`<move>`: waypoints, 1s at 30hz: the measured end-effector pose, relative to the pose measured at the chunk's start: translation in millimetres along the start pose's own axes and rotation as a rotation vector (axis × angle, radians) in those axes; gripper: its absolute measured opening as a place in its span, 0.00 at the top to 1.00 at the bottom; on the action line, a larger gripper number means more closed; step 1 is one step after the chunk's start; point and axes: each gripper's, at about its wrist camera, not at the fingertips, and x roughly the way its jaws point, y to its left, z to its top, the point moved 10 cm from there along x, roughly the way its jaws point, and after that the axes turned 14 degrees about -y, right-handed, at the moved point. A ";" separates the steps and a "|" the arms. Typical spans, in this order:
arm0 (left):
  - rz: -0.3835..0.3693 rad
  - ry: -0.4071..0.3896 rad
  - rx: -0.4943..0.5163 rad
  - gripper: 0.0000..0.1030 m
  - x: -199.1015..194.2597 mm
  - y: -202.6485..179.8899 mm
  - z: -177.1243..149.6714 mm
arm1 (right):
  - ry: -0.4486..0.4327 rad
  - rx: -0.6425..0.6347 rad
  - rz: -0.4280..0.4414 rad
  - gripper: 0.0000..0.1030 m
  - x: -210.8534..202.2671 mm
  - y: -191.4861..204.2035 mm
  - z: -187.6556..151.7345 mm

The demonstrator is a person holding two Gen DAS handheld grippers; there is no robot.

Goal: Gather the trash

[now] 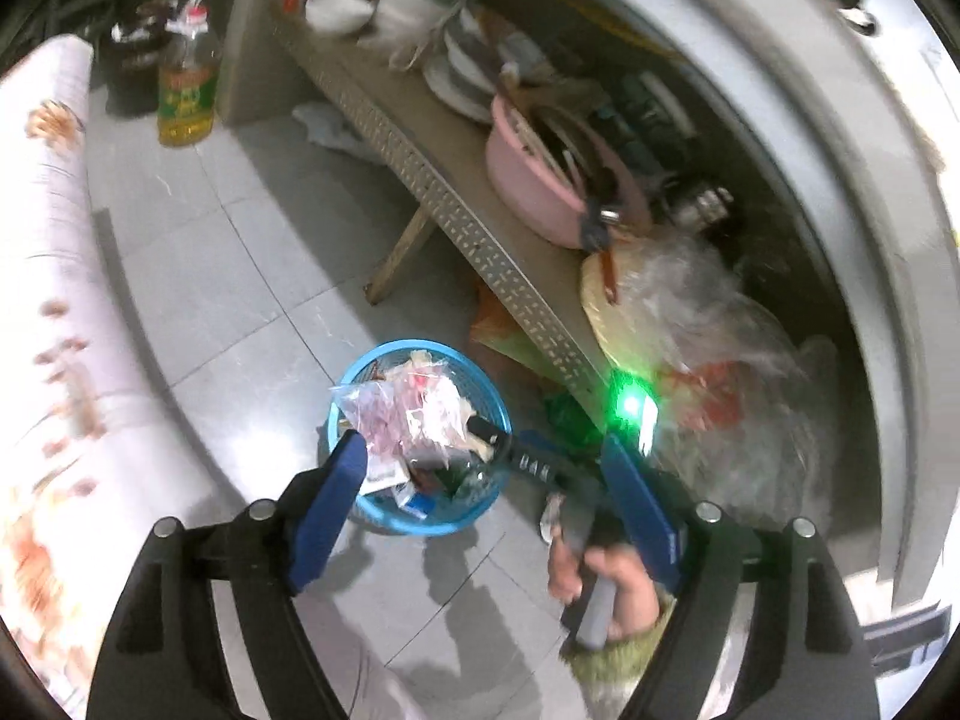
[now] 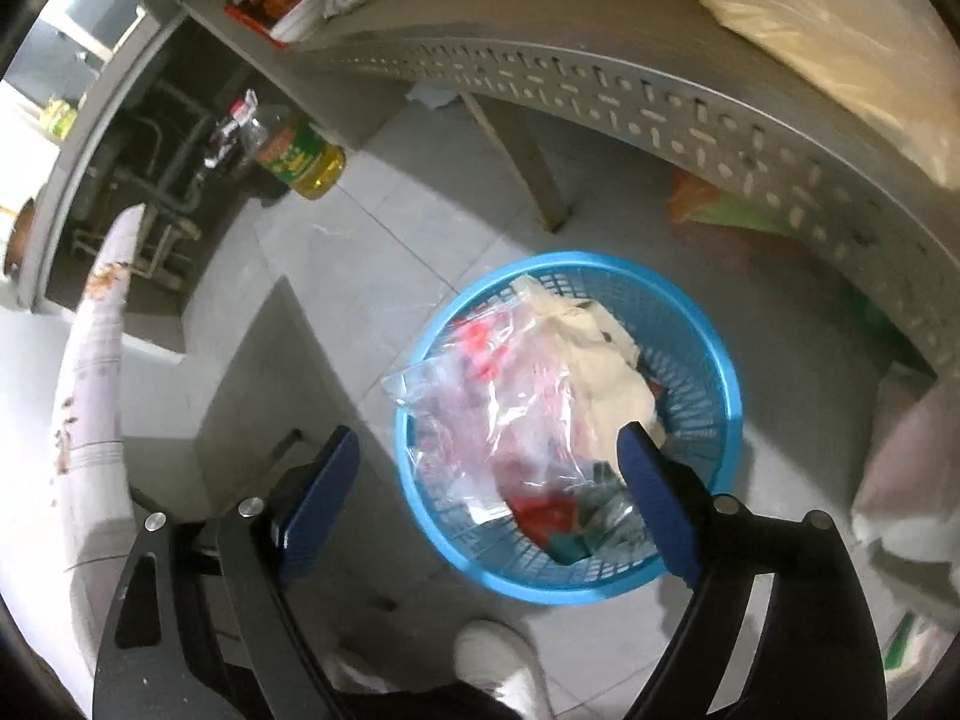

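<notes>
The step in hand appears to be the deposit stage of trash collection: the blue basket (image 2: 723,384) stands on the tiled floor (image 2: 384,228) and already holds a full load, and both grippers hover above it with nothing between their pads. The right gripper (image 2: 489,450) is directly over the basket, jaws spread wide and released; its right pad overlaps the basket rim at about 4 o'clock in that view. The left gripper (image 1: 483,459) hangs higher, jaws likewise released, with the basket (image 1: 360,369) and the right-hand tool visible between its pads. Basket contents: a clear plastic bag (image 2: 480,396) with pink and red print lying on top and reaching past the rim at 9 o'clock, a crumpled cream paper wad (image 2: 594,348) toward 1 o'clock, and red and green wrappers (image 2: 558,516) low at 5 o'clock. The load sits at or above rim level. The next move probably calls for locating further loose trash; candidates are the orange and green packaging (image 2: 714,204) on the floor under the perforated metal shelf (image 2: 600,90), at 1 o'clock from the basket. Whether that is trash cannot be told. An oil bottle (image 2: 300,156) stands on the floor at 10 o'clock, well apart. On the shelf, a pink basin (image 1: 534,180) holds utensils, beside stacked plates (image 1: 462,72).
</notes>
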 end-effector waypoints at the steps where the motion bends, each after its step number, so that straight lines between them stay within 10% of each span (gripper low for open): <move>1: 0.003 -0.014 0.018 0.21 -13.6 -0.7 -4.0 | -0.008 -0.003 -0.001 0.19 -7.8 -1.7 -2.7; 15: 0.159 -0.299 0.190 0.05 -154.9 10.6 -77.4 | -0.198 -0.151 0.000 0.16 -159.7 32.2 -48.8; 30: 0.352 -0.503 0.109 0.05 -264.5 34.1 -133.9 | -0.517 -0.465 0.014 0.08 -299.4 154.8 -79.6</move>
